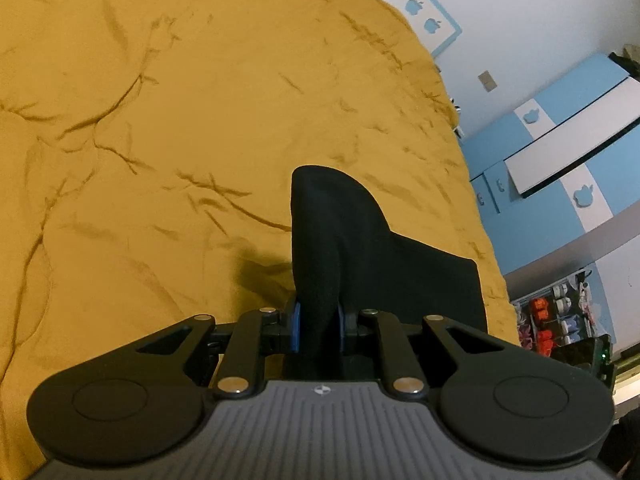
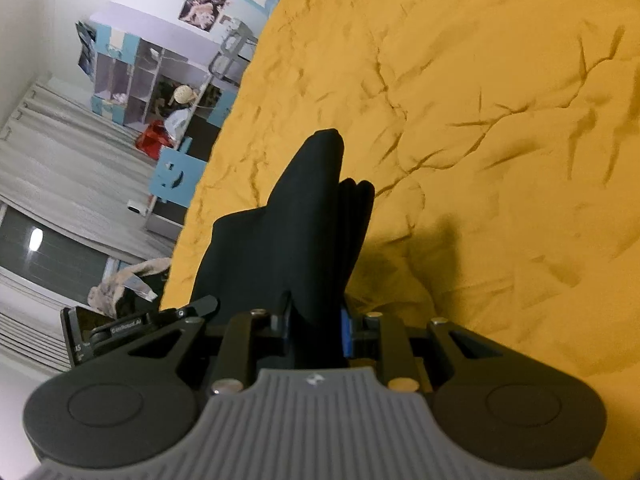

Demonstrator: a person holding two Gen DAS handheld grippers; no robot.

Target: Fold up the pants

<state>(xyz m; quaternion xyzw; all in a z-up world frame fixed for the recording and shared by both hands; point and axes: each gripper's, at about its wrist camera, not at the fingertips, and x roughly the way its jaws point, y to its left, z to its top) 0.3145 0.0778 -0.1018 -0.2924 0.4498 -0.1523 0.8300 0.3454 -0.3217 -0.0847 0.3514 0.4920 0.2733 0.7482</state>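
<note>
The black pants [image 1: 360, 248] are bunched and lifted above a wrinkled mustard-yellow bedspread [image 1: 160, 120]. My left gripper [image 1: 318, 320] is shut on a fold of the black pants, which rises between its blue pads [image 1: 295, 326] and drapes to the right. In the right wrist view my right gripper [image 2: 316, 320] is shut on another part of the pants [image 2: 288, 232], which stand up in layered folds and hang to the left. The fingertips of both grippers are hidden by cloth.
The bedspread [image 2: 500, 140] fills most of both views. Its edge runs along blue-and-white cabinets [image 1: 560, 152] in the left wrist view. In the right wrist view, shelves [image 2: 132, 76], a blue chair [image 2: 176, 176] and the other gripper's body [image 2: 120, 328] lie past the bed's edge.
</note>
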